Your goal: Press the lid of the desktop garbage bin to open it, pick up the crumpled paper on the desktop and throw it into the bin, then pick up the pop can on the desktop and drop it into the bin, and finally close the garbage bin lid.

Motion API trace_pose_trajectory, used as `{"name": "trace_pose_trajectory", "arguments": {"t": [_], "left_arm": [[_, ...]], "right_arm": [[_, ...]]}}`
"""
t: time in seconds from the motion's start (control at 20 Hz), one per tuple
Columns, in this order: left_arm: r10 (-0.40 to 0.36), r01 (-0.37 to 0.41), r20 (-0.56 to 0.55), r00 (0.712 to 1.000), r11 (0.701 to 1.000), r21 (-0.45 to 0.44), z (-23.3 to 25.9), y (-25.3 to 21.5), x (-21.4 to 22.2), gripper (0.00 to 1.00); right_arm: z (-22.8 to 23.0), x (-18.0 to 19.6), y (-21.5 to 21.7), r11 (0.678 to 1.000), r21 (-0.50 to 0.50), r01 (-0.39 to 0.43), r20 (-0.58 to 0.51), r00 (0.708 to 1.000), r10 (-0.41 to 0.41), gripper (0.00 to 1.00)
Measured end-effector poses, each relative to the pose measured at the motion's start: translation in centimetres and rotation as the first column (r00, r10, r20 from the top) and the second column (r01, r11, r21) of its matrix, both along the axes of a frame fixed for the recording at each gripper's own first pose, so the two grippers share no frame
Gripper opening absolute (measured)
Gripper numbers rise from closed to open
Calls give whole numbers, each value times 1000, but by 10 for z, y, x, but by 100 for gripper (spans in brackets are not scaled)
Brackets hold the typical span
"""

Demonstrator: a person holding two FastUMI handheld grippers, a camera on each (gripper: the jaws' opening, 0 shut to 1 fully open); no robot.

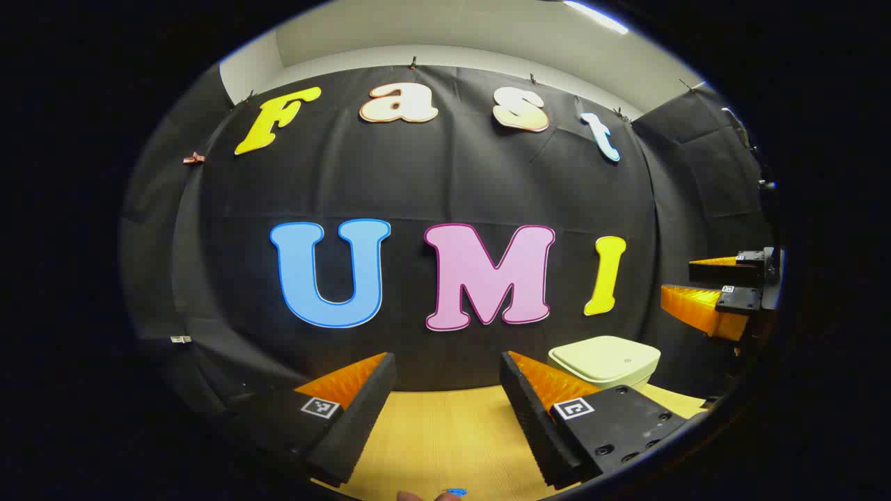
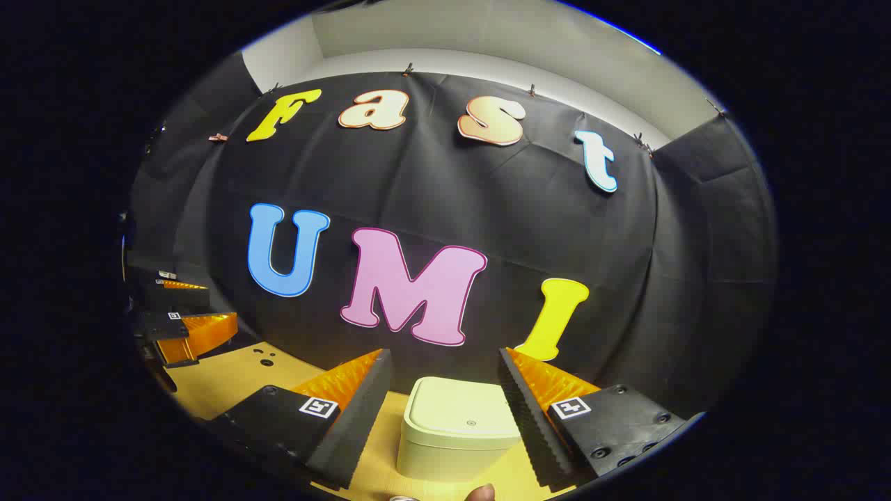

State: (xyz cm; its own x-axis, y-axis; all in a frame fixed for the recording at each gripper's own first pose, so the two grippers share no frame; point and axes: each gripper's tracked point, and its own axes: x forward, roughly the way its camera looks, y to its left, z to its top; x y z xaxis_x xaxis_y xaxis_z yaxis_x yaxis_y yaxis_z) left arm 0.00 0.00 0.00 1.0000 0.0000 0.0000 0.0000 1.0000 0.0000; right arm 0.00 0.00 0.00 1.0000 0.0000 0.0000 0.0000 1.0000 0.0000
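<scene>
Wooden desktop [image 2: 230, 376], black backdrop. Bin [image 2: 456, 428] ahead between spread fingers of right gripper [image 2: 445, 410], lid [image 2: 459, 405] down. Left gripper [image 1: 449, 410] open, idle. Step: opening. Next: press lid.

A pale wooden tabletop [image 2: 230, 379] runs up to the black cloth wall. The cream garbage bin [image 2: 456, 428] stands directly on it near the far edge, lid down. In the left gripper view the bin [image 1: 605, 360] sits at about four o'clock on the tabletop [image 1: 445, 431]. Small dark holes [image 2: 264, 358] mark the wood at nine o'clock.
</scene>
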Motion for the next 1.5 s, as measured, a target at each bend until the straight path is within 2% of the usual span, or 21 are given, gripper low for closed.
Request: {"name": "trace_pose_trajectory", "arguments": {"t": [0.15, 0.35, 0.6, 0.7, 0.85, 1.0, 1.25, 1.35, 1.4, 1.5], "left_arm": [[8, -8, 3, 1000, 1000, 4, 0, -3, 7, 96], [17, -17, 4, 1000, 1000, 8, 1, -7, 16, 96], [24, -24, -2, 1000, 1000, 5, 0, -12, 22, 95], [23, -23, -4, 1000, 1000, 5, -1, -14, 24, 96], [24, -24, -11, 1000, 1000, 3, -5, -16, 26, 96], [26, -26, -17, 1000, 1000, -3, -6, -15, 27, 96], [23, -23, -26, 999, 1000, -8, -12, -15, 24, 96], [23, -24, -29, 999, 1000, -12, -14, -15, 24, 96], [22, -22, -30, 999, 1000, -14, -14, -15, 23, 96], [20, -20, -29, 999, 1000, -13, -13, -16, 22, 96]], "right_arm": [[-7, 8, -2, 1000, 5, -11, -14, 1000, 11, 96], [-11, 16, -3, 999, 27, -28, -23, 999, 28, 89], [-30, 25, -6, 997, 64, -46, -88, 995, 52, 24], [-37, 24, -11, 997, 64, -40, -109, 993, 46, 5], [-40, 25, -6, 992, 101, -70, -112, 990, 81, 5], [-43, 30, -11, 990, 128, -60, -137, 988, 78, 5], [-48, 48, -34, 994, 99, -43, -214, 975, 63, 5], [-58, 57, -41, 992, 120, -40, -272, 960, 71, 9], [-65, 63, -44, 990, 134, -36, -297, 952, 75, 5], [-87, 72, -51, 988, 154, -30, -369, 926, 86, 5]]}}
